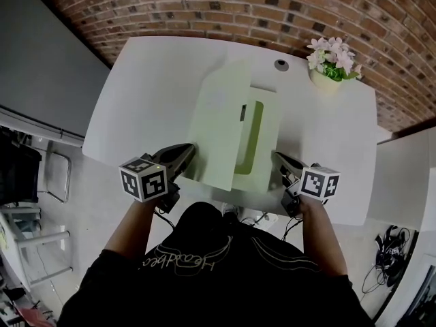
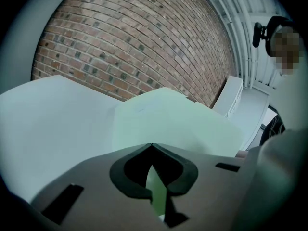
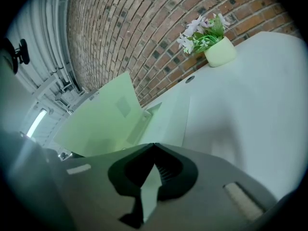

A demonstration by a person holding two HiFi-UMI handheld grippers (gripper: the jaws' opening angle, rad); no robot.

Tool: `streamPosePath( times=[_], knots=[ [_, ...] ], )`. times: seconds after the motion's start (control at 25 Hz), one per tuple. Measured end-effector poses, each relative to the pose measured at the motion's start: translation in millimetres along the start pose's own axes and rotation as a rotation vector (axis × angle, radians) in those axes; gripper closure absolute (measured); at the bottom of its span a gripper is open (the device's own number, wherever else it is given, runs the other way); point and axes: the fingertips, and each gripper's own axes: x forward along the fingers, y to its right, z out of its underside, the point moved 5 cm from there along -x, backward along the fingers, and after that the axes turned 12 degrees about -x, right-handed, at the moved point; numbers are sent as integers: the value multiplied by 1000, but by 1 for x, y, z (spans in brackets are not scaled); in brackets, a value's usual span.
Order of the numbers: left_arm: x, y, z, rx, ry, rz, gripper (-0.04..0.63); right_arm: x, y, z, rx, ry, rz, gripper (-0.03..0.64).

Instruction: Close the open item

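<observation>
While it is lying open on the white table (image 1: 146,87) with its lid (image 1: 218,114) tilting up, the pale green box (image 1: 264,145) is being pinched at both near corners. The left gripper (image 1: 189,150) is clamping the lid's edge and the right gripper (image 1: 278,157) the box's right edge. Beyond the box's far right corner, a flower pot (image 1: 327,80) is standing.

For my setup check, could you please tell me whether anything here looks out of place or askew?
Only the pale green cardboard box stands out: its lid is raised, leaning leftward, leaving the box open on the white table. The small potted flowers stand upright; nothing looks spilled or damaged.
</observation>
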Motion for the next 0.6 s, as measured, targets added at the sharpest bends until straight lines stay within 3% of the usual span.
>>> streamPosePath(
  times=[0.32, 0.6],
  knots=[
    [5, -1, 0, 10, -14, -9, 593, 3, -3, 0, -31, -30, 17, 611],
    [12, 1, 2, 43, -50, -26, 593, 8, -6, 1, 0, -15, -31, 611]
  ],
)
